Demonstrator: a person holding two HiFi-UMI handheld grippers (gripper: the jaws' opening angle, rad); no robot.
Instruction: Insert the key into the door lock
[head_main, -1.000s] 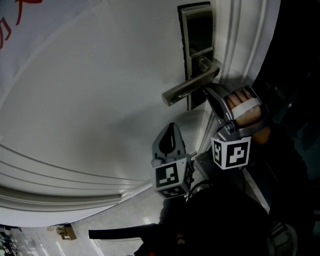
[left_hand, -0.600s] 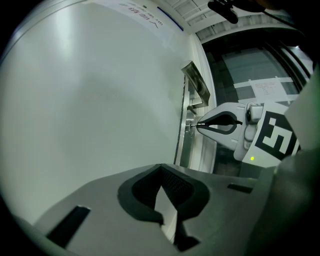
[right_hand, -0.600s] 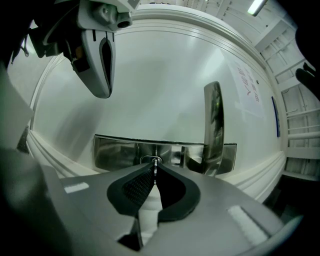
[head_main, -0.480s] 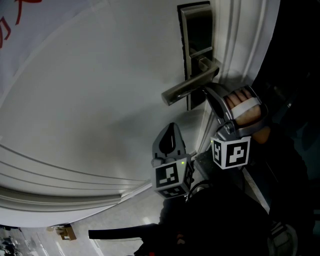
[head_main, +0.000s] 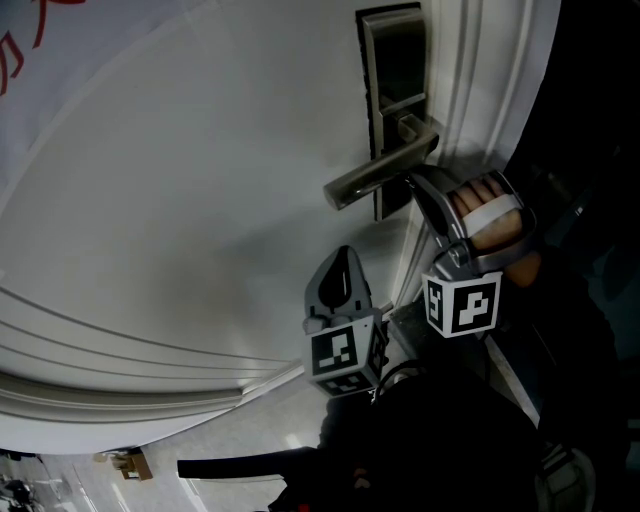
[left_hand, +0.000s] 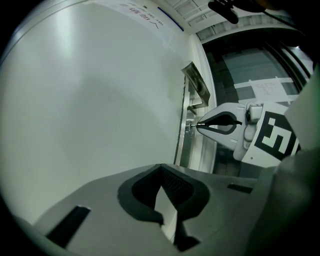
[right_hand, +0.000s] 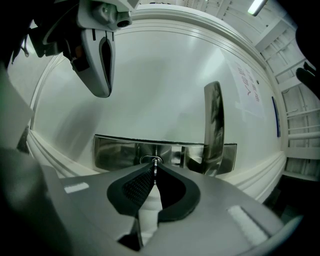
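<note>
- White door (head_main: 200, 200) panelling fills the background of all three views, with a brushed-metal lock plate (head_main: 395, 60) set near its edge and a lever handle (head_main: 375, 175) jutting from the plate.
- Below the lever, the right gripper (head_main: 412, 183) reaches in to the plate, a hand (head_main: 492, 222) wrapped round its grip.
- Its jaws are pinched tight on the key (right_hand: 155, 167), a thin metal blade seen edge-on between the pads, its tip at the round keyhole (right_hand: 152, 159). How deep it sits cannot be told.
- The left gripper (head_main: 344, 252) hangs just off the door face, lower than the lock, jaws closed together with nothing between them.
- The key looks small, light, rigid and smooth, so it probably slips or twists in the pads if pushed off-axis.
- The best hold is likely on the flat bow, broad faces against the ribbed pads, leaving the whole blade free ahead of the jaw tips.
- A straight push along the blade probably suits it; sideways force risks the key pivoting in the grip or binding in the cylinder.
</note>
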